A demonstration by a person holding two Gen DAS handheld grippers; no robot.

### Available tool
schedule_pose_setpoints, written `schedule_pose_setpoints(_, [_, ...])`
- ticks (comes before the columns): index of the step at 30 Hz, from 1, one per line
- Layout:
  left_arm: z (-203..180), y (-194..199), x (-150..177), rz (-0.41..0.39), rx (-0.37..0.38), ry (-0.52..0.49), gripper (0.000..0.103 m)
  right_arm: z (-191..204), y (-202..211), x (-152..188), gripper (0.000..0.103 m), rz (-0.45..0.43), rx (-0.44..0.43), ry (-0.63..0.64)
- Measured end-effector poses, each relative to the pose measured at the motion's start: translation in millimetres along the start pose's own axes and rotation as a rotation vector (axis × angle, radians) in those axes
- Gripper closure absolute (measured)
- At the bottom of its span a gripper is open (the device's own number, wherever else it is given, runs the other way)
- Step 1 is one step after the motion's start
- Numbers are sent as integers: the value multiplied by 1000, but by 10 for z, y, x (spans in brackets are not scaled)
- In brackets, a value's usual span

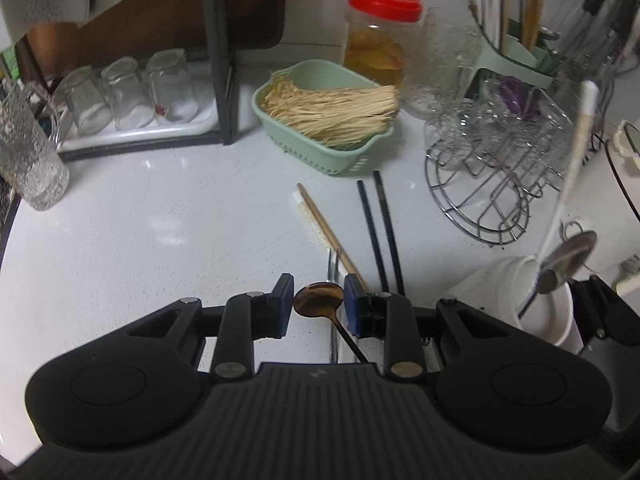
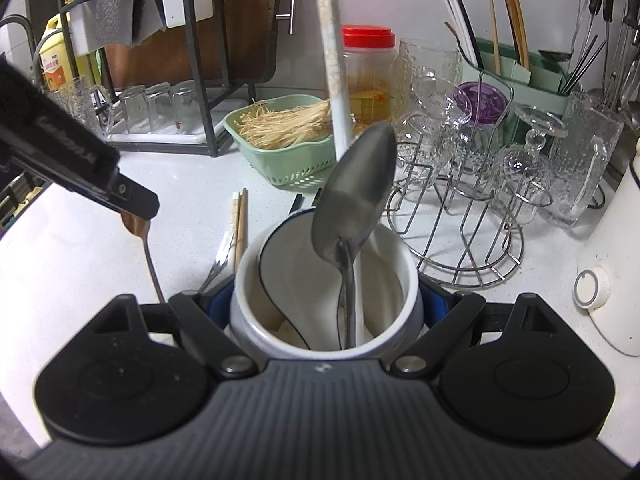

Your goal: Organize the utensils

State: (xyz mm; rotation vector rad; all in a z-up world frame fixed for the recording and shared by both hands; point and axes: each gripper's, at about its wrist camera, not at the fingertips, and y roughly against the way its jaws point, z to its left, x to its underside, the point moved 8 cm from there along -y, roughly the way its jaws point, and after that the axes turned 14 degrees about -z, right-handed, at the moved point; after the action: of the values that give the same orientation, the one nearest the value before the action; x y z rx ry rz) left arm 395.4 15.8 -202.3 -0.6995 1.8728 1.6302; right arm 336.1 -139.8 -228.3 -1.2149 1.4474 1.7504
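Left wrist view: left gripper stands part-open above a bronze spoon; whether the spoon is gripped cannot be told; chopsticks lie on the desk.
Right wrist view: right gripper clamps a white cup holding a steel spoon.

The left gripper points steeply down with its jaws part-way apart, a bronze spoon between the pads, while the right gripper tilts downward, its jaws spread wide and clasping a white holder.
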Motion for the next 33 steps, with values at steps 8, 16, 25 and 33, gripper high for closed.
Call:
schedule_pose_setpoints(8, [-162, 214, -83, -41, 28, -51, 72, 8, -3, 1, 13, -1, -7, 14])
schedule_pose_setpoints(16, [-250, 315, -201, -58, 40, -99, 73, 11, -8, -4, 13, -13, -13, 16])
schedule_pose_setpoints(25, [-342, 345, -271, -51, 53, -126, 76, 20, -4, -3, 13, -23, -18, 16])
schedule_pose_setpoints(33, [-419, 391, -427, -55, 60, -176, 96, 23, -9, -9, 13, -30, -21, 16])
